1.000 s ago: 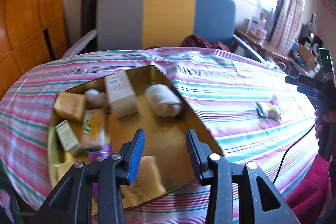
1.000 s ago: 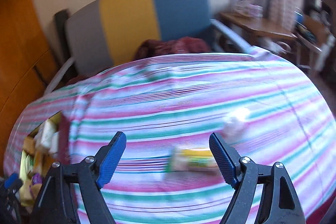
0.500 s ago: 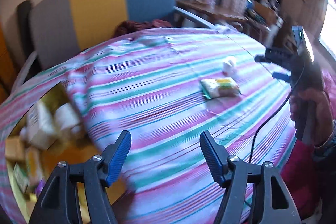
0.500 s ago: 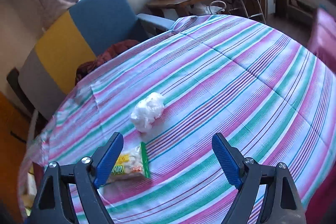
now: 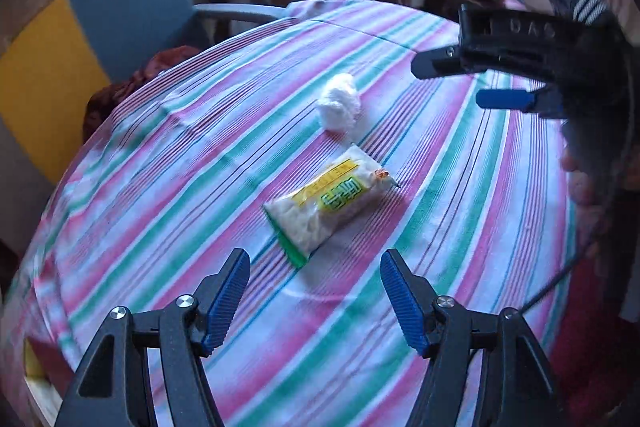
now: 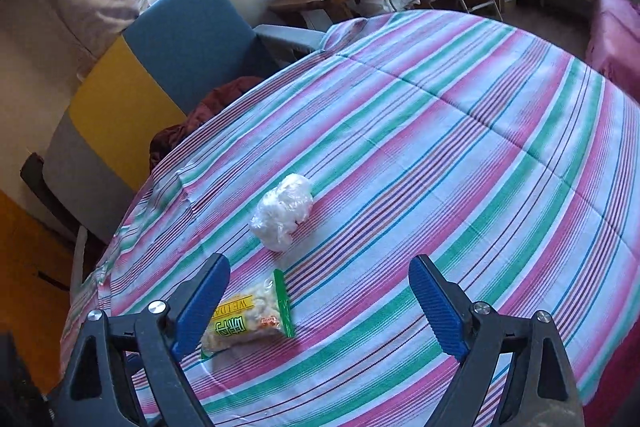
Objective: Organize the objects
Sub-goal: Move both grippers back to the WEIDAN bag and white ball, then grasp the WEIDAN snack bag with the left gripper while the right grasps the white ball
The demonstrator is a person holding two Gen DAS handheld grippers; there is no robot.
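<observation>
Two loose things remain on the striped counter (image 5: pixel 460 187): a snack packet (image 5: pixel 334 197) with a green sealed edge, lying flat at the centre of the left wrist view, and a white crumpled bag (image 5: pixel 340 103) just beyond it, toward the upper middle. The left gripper (image 5: pixel 316 293) hangs above the packet's near end with its fingers moderately apart and nothing between them; the right gripper (image 6: pixel 318 301) has its fingers spreading wider, also empty, with the packet at lower left of its view and the white bag ahead. The packet looks the likely pick for the left: it should come down with one finger on each long side, squeezing the filled middle rather than the thin seal, without snagging the cloth. The right could take the white bag, which looks soft and light. Where the things belong is out of frame. The packet's near end hides behind the right gripper's left finger, and the left view is motion-blurred at its edges.
</observation>
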